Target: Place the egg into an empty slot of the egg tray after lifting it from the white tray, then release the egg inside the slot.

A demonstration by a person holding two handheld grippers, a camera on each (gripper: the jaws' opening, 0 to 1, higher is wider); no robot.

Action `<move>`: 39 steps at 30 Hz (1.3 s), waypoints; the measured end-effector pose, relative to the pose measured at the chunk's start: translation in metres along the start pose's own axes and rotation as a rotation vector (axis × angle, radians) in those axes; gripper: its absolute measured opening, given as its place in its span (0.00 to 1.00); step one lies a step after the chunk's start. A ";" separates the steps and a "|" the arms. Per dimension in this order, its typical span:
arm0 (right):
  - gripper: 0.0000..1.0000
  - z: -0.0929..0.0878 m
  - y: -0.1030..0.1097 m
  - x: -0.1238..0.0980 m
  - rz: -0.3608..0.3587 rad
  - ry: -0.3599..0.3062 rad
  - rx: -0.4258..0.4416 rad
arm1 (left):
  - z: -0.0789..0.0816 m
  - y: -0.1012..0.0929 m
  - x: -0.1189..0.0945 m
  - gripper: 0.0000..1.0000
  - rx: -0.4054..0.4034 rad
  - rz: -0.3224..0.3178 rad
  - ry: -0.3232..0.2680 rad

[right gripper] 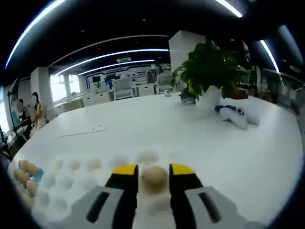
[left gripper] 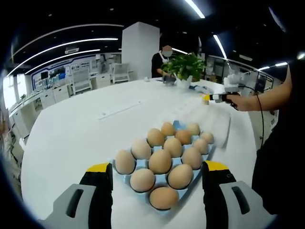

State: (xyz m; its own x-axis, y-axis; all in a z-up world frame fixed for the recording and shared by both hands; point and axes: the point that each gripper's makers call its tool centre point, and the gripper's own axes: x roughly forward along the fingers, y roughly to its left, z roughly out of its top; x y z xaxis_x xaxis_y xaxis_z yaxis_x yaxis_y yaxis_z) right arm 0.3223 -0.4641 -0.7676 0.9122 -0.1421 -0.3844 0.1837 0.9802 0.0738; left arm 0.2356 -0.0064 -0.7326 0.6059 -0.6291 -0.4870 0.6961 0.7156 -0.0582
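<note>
Egg (right gripper: 154,177) sits clamped between the right gripper (right gripper: 153,170) jaws, above the white tray (right gripper: 86,179). Left of it, the blue egg tray (right gripper: 37,174) peeks in, nearly full in the left gripper view. Left gripper (left gripper: 157,168) jaws stand wide apart, holding nothing. Farther right stands a potted plant (right gripper: 209,76).

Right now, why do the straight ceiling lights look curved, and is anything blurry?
Left gripper view: fisheye bending arcs the ceiling lights; eggs look sharp. Right gripper view: same curving, while the egg between the right hand-held gripper jaws looks soft, the white tray washed out.
</note>
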 end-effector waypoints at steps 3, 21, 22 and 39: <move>0.27 -0.001 0.005 0.005 0.016 0.005 0.004 | -0.001 0.002 -0.001 0.76 -0.002 0.005 0.002; 0.25 0.002 0.007 0.005 0.035 0.018 -0.125 | -0.004 0.004 -0.004 0.76 -0.008 0.013 0.004; 0.25 0.004 0.007 0.004 0.037 0.013 -0.131 | -0.004 0.004 -0.004 0.76 -0.008 0.013 0.003; 0.25 0.026 0.032 -0.011 0.105 -0.045 -0.104 | -0.003 0.002 -0.002 0.76 -0.008 0.009 0.003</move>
State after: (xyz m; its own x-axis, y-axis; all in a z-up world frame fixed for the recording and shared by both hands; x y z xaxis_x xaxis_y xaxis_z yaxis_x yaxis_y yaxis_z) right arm 0.3279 -0.4346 -0.7375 0.9402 -0.0413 -0.3382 0.0491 0.9987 0.0148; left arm 0.2347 -0.0022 -0.7347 0.6114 -0.6215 -0.4898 0.6873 0.7239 -0.0605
